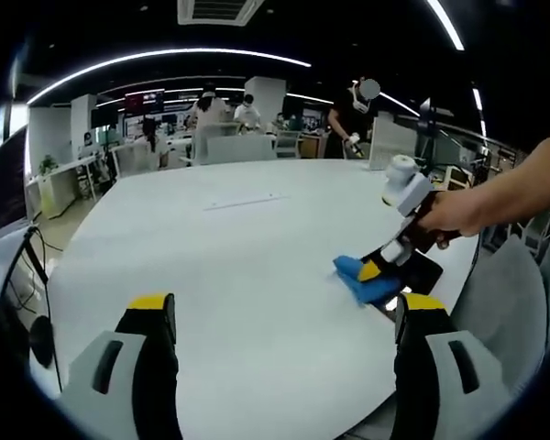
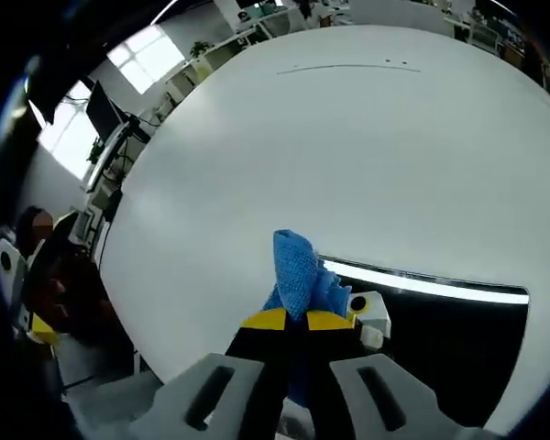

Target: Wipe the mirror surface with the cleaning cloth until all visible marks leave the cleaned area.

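So the right gripper has its yellow-tipped jaws clamped tight on the blue cleaning cloth, a wad of it sticking out past the tips toward 12 o'clock in the right gripper view. The cloth is sitting right at the near corner of the mirror, which lies flat on the big white table and fills the 3 to 5 o'clock part of that view. The glass looks dark, with a bright strip of ceiling light reflected along its upper edge. Can't make out any marks on it from here.

From the left gripper view you get the same thing from the side: the right gripper comes in from around 3 o'clock, held in the person's hand, pressing the cloth down at the table's edge. A bit of the mirror peeks out dark just behind it.

The left gripper hangs above bare table, jaws spread wide apart with nothing between them, well away from the cloth.

Background at 12 o'clock is an open office with desks, chairs and several people standing around.
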The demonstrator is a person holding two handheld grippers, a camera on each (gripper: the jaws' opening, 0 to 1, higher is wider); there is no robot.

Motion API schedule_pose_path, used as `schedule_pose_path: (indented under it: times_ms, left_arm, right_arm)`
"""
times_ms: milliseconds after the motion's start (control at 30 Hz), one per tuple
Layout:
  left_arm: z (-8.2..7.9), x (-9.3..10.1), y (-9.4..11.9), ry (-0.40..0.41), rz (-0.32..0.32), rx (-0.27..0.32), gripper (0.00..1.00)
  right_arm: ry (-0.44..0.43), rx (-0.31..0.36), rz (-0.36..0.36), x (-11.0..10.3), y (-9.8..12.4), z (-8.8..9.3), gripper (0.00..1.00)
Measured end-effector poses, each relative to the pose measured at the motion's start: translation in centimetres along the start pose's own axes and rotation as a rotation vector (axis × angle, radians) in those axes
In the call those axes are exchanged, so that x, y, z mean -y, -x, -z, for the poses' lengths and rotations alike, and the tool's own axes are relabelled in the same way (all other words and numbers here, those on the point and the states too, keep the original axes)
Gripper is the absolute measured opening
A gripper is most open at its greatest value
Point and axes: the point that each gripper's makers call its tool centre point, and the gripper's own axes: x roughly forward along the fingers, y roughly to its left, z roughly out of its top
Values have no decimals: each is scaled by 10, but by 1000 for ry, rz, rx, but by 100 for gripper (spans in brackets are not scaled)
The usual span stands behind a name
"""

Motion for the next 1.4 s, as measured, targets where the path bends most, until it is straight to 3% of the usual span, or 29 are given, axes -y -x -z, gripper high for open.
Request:
schedule_pose_path:
  times_ms: [233, 967, 1400]
  left_arm:
    - [-1, -3, -2, 3, -17, 10, 99]
    - [-9, -9, -4, 27, -19, 21, 99]
    - [-17, -5, -6, 7, -10, 49, 99]
  right_arm:
    - [9, -27, -8, -5, 4, 11, 0]
    - [48, -23, -23, -4, 4, 11, 0]
    - [35, -10, -17, 9, 12, 15, 0]
